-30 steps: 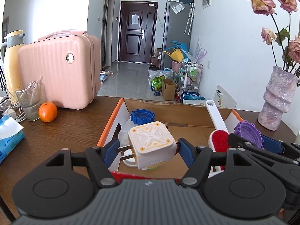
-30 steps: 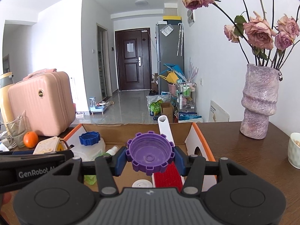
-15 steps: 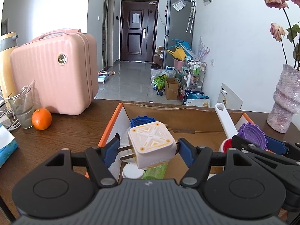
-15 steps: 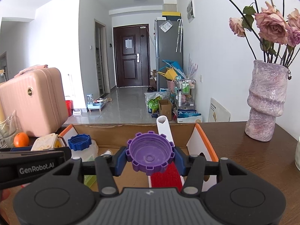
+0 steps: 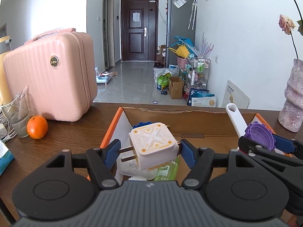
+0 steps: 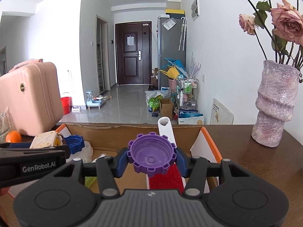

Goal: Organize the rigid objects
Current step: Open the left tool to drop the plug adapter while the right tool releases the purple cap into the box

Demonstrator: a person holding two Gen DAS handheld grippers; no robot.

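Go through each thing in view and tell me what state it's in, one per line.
Left tongs: shut on plug.
Right tongs: shut on purple cap.
Plug: held over box, prongs pointing left.
Purple cap: held, hollow side facing the camera.
Box: open, partly filled.
Brush: in box, handle leaning on the far wall.
Door: closed.

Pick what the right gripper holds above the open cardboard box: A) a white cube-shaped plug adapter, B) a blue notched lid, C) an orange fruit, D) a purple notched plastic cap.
D: the right gripper has its blue pads pressed on the purple notched plastic cap, over the open cardboard box.
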